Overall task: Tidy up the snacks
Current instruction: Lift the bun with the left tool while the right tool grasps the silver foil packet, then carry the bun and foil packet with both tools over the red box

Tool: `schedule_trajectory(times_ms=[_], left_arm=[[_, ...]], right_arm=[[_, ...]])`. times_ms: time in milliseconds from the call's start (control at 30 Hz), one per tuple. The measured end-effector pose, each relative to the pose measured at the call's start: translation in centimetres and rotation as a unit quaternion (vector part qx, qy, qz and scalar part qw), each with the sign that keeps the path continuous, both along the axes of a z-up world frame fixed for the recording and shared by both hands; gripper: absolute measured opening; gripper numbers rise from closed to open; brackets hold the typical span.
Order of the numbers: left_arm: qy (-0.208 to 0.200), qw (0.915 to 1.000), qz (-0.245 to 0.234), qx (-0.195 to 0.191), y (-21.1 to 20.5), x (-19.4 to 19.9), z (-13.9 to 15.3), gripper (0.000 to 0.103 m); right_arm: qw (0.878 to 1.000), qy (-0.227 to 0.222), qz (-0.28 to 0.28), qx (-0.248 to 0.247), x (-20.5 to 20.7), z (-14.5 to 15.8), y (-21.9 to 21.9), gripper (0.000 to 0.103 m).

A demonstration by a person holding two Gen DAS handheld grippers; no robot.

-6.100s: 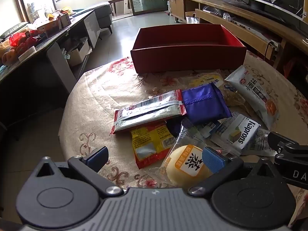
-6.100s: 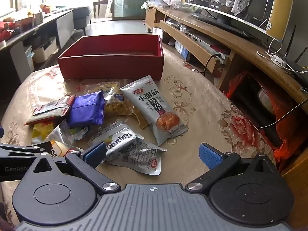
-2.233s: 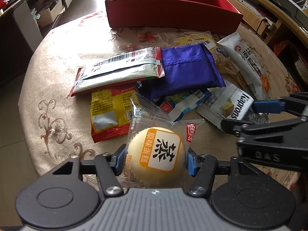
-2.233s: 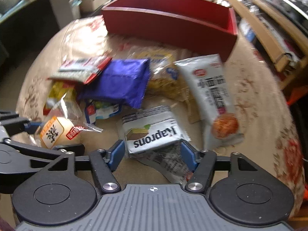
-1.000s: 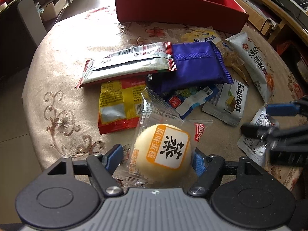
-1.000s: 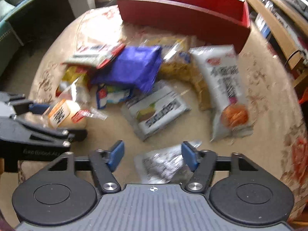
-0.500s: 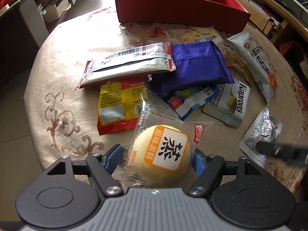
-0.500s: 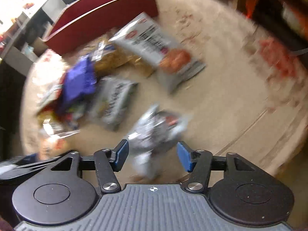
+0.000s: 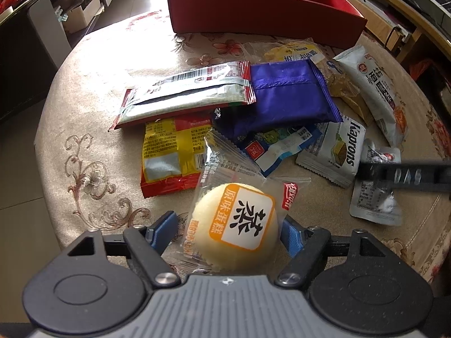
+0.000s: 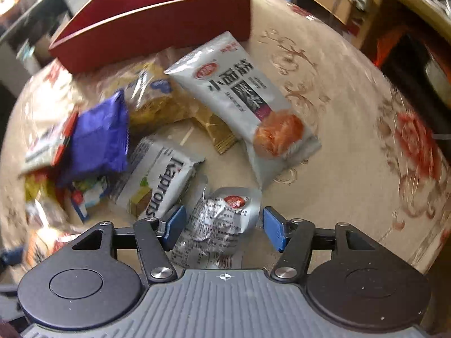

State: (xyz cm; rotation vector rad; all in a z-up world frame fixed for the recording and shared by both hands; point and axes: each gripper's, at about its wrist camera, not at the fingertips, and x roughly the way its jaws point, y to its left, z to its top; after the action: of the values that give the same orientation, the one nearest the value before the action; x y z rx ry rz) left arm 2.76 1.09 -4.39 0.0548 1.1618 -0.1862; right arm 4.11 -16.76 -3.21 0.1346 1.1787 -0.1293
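Right hand-held gripper (image 10: 222, 226) straddles silver pouch (image 10: 218, 225), jaws apart.

— Any lettering you can make out?
— "Kaprons" on the grey wafer packet (image 9: 336, 152). The round cake (image 9: 235, 229) has an orange label reading 原味蛋糕, with a big 蒸.
— And the long silver bag (image 10: 245, 104)?
— 小面筋. A black bar (image 9: 408, 175) shows "DAS".

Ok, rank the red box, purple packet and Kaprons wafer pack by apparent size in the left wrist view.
1. red box, largest though farthest.
2. purple packet.
3. Kaprons wafer pack, partly covered by the blue-and-white packet, so its true size against the purple one is unsure.
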Motion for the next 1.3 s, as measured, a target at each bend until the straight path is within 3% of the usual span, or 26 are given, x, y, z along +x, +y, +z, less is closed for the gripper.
schedule_trajectory(times_ms=[167, 233, 333, 567, 867, 933, 1067, 1300], left_arm=[[-0.003, 0.9999, -0.001, 0.011, -0.6, -0.2, -0.1, 0.075], [-0.004, 0.9999, 0.0, 0.012, -0.6, -0.2, -0.1, 0.075], [-0.005, 1.0, 0.002, 0.005, -0.4, -0.3, -0.1, 0.075], [-0.001, 0.9995, 0.023, -0.023, 1.1, 0.0, 0.3, 0.071], [-0.02, 0.9996, 0.011, 0.02, -0.4, -0.5, -0.2, 0.077], [-0.015, 0.9996, 0.018, 0.017, -0.2, -0.6, -0.1, 0.073], [-0.008, 0.9993, 0.031, 0.019, -0.1, -1.2, 0.4, 0.055], [0.001, 0.9984, 0.048, 0.029, -0.4, -2.4, 0.9, 0.053]], right_arm=[[1.0, -0.005, -0.002, -0.022, 0.0, -0.5, 1.8, 0.079], [0.998, -0.018, 0.027, -0.045, -0.6, -0.2, 2.4, 0.069], [0.997, -0.011, 0.057, -0.042, -1.2, 0.1, 2.0, 0.065], [0.997, -0.002, 0.07, -0.026, -3.1, 0.8, 0.5, 0.063], [0.995, -0.019, 0.095, 0.004, -4.0, 1.1, 1.5, 0.064], [0.994, -0.024, 0.103, 0.009, -4.0, 1.3, 1.6, 0.064], [0.994, -0.031, 0.108, 0.014, -4.2, 1.7, 1.4, 0.064], [0.992, -0.053, 0.117, 0.011, -4.5, 2.9, 1.4, 0.064]])
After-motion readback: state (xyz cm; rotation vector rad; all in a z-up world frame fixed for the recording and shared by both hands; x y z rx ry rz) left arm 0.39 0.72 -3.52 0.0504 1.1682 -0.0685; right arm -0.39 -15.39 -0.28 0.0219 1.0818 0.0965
